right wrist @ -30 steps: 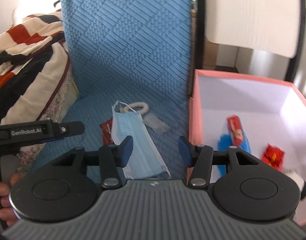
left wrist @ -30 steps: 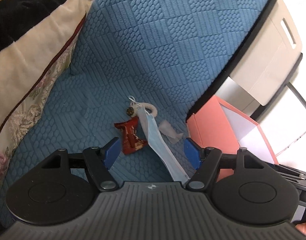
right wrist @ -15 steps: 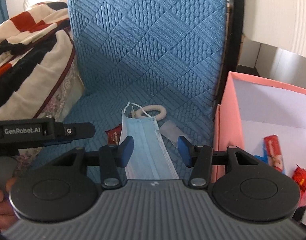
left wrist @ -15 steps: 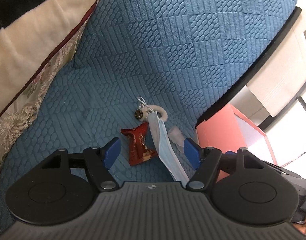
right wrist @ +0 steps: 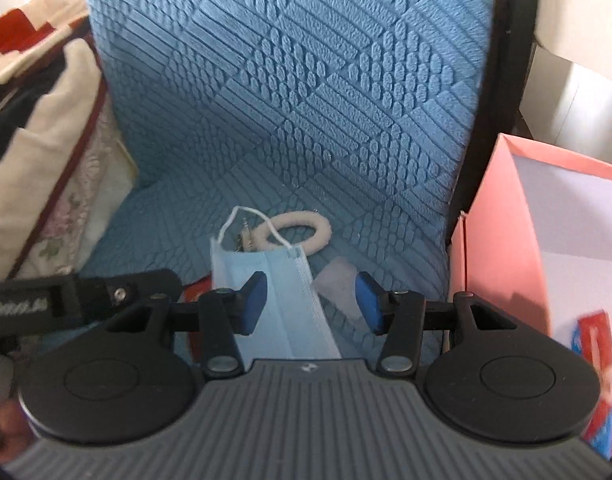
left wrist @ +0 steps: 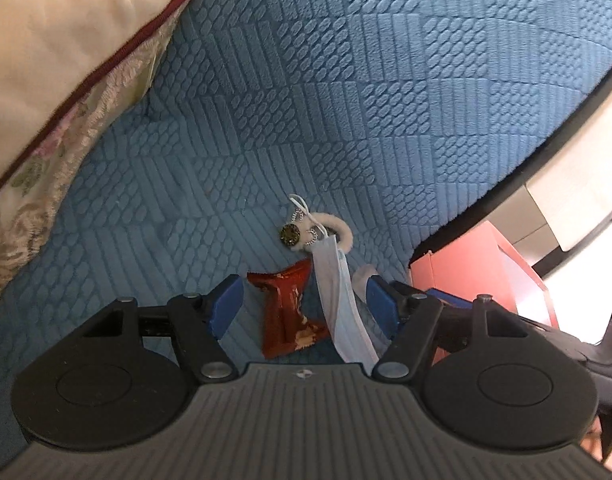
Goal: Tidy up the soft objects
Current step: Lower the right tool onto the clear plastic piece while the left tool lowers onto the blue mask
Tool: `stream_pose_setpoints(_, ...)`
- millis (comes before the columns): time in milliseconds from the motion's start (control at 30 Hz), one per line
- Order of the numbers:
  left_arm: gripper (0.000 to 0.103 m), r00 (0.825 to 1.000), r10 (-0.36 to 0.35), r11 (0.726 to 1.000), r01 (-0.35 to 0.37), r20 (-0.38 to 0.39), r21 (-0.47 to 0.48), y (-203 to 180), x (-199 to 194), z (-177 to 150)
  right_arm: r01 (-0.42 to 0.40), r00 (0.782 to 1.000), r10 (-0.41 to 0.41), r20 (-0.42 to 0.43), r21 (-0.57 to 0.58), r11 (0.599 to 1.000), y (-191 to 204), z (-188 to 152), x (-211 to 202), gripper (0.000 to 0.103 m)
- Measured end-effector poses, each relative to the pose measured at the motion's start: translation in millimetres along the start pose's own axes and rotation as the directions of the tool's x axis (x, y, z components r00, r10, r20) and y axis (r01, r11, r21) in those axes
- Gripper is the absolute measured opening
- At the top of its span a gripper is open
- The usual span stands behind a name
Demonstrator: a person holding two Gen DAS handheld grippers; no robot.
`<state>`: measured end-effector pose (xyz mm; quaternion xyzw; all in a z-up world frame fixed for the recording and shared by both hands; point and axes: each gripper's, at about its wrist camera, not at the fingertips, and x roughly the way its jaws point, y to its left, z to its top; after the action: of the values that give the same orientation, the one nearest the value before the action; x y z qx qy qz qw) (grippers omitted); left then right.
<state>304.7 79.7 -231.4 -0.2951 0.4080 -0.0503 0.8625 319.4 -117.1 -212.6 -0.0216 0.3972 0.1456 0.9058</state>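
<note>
On the blue quilted seat, beside the pink box, both claws are hovering over the clutter. The right claw, jaws apart, is framing the blue face mask; the left claw, also apart, is framing the red wrapper. Next, each needs lowering and pinching.

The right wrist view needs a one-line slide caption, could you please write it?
Open right gripper above a blue face mask on a blue quilted seat, pink box alongside.

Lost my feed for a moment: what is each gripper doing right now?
Left gripper: open, holding nothing, red wrapper between its jaws.
Right gripper: open, holding nothing, over the blue face mask.
</note>
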Motion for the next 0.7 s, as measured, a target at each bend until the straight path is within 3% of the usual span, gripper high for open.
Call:
stream_pose_setpoints(433,0.048,0.996,-0.044,0.998,0.040,-0.082,-0.050,1.6,24.8,7.0,0.025,0.994,-0.022,-0.109,0.020,0.999,-13.5,2.2,54.1,0.051)
stream_pose_setpoints(700,0.045,0.995,-0.046,0.998,0.042,-0.088,-0.045,-1.2,29.7,5.6,0.031,0.995,-0.029,-0.101,0.025,0.999,-16.2,2.2,53.7,0.052)
